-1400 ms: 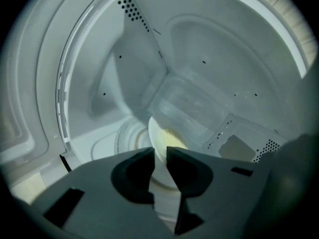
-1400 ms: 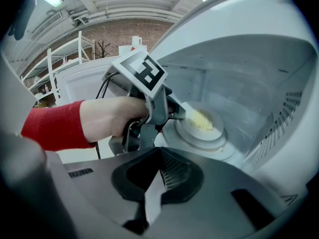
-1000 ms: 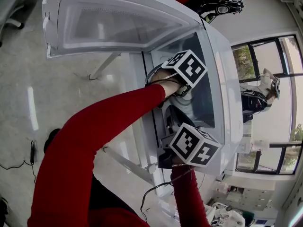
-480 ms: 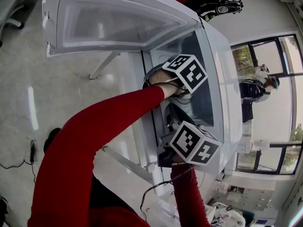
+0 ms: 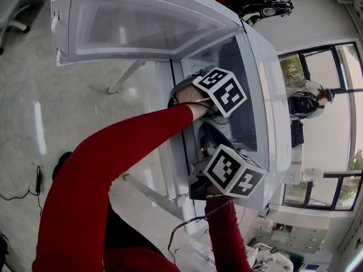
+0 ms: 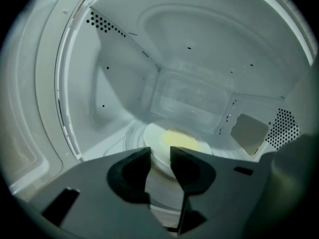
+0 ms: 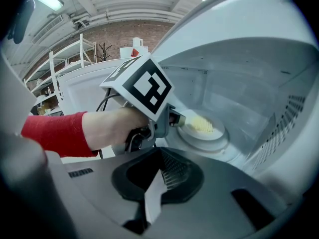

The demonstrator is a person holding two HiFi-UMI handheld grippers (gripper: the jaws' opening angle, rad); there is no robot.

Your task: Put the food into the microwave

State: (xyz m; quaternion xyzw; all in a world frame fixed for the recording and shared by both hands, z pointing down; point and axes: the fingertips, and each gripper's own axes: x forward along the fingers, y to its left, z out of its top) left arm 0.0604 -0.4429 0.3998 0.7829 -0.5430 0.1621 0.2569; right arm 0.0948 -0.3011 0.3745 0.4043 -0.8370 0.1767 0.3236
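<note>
A white plate [image 6: 155, 151] with yellow food [image 6: 180, 140] lies on the glass turntable [image 6: 130, 136] inside the open microwave [image 5: 272, 112]. My left gripper [image 6: 159, 159] reaches into the cavity. Its jaws are opening, and the plate's near rim shows in the gap without the pads pressing on it. In the right gripper view the plate [image 7: 215, 135] and the food [image 7: 202, 124] sit just beyond the left gripper [image 7: 177, 118]. My right gripper [image 7: 160, 152] hangs back outside the opening, jaws together, nothing in them. From the head view only the two marker cubes [image 5: 221, 91] [image 5: 232, 171] show.
The microwave door [image 5: 130, 24] stands swung open to the left. The cavity walls [image 6: 114, 83] close in around the left gripper. Table legs [image 5: 122, 78] and a cable [image 5: 17, 197] show on the floor. People [image 5: 309, 109] stand beyond the microwave.
The left gripper's cube has rolled slightly and shifted a little in the head view. The right gripper's cube has stayed put.
</note>
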